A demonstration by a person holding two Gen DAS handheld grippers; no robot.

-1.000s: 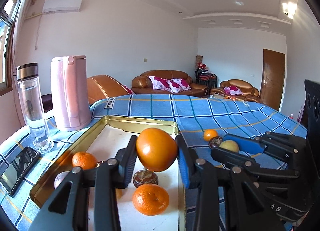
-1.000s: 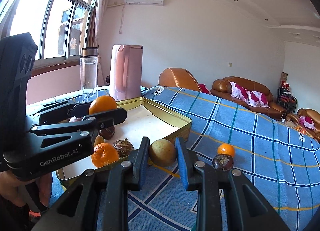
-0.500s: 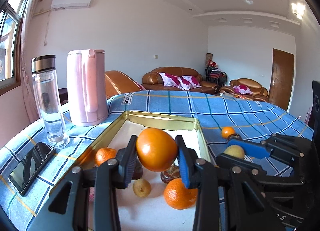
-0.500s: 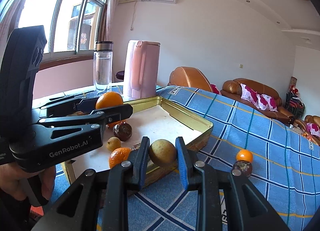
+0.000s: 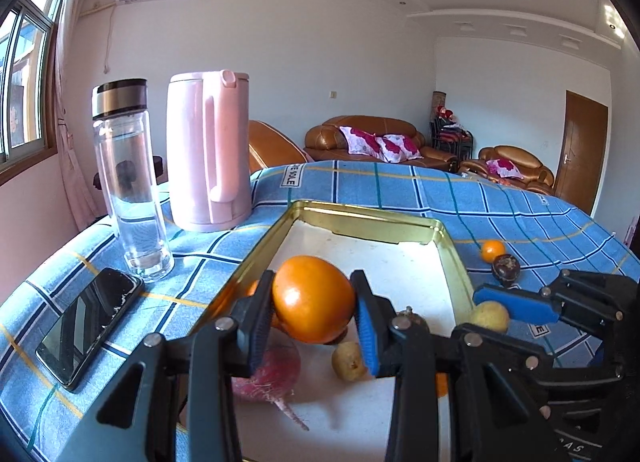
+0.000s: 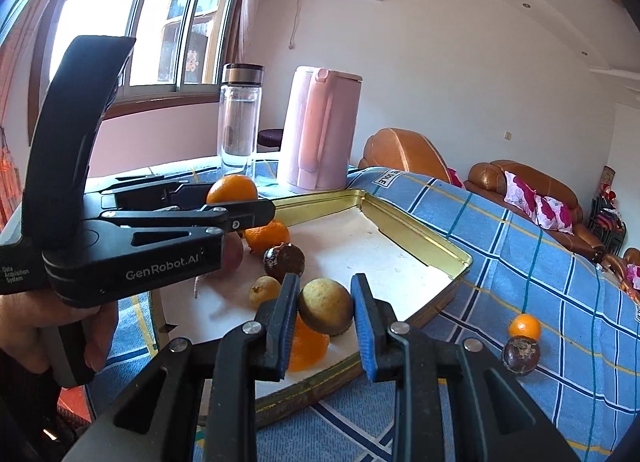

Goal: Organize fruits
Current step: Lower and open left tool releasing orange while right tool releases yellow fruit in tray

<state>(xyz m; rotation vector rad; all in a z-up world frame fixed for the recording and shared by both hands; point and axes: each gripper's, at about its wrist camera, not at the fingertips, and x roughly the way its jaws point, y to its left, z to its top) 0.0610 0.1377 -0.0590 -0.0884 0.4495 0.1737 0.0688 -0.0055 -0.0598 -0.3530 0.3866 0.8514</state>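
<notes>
Fruits rode in both our tools: within a second we had carried the orange (image 5: 314, 299), pinched in the left gripper (image 5: 312, 316), and the yellow-brown fruit (image 6: 326, 306), clamped in the right gripper (image 6: 326, 316), over the gold tray (image 5: 360, 218), ready for release.

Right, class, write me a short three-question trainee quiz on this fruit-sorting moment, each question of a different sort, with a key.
1. True or false: the left gripper is shut on the large smooth orange.
2. Multiple choice: the right gripper holds its round yellow-brown fruit where? A) over the shallow gold metal tray B) over the black smartphone C) beside the pink plastic kettle
3. Fill in: two fruits lie on the blue checked cloth outside the tray, the small orange tangerine and the dark ___ round fruit.

Key: 1 true; 2 A; 3 brown.
</notes>
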